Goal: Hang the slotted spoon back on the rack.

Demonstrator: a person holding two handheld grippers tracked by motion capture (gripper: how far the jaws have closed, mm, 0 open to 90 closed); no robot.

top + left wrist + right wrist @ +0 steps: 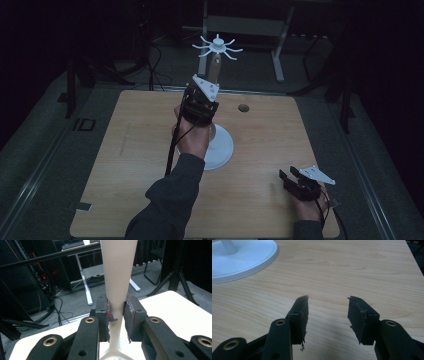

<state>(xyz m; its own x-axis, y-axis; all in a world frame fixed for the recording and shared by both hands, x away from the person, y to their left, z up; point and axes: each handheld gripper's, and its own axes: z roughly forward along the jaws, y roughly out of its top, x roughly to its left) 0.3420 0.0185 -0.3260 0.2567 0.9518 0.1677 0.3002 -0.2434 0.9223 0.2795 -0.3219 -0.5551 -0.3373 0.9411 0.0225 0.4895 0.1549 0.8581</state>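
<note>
Pinching the narrow lower stem of a white stand (117, 272), the left gripper (201, 102) has both jaws pressed against it above the round base (220, 145) near the middle of the wooden table (260, 145). Near the table's right front corner, the right gripper (328, 312) hovers spread apart, holding nothing.

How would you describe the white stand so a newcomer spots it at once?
Start at the wooden table; near its middle sits a round white base. From it a pale post rises, widening upward, to a white hub with curved spokes. The left gripper is closed on the post; nothing else on the table stands tall.
</note>
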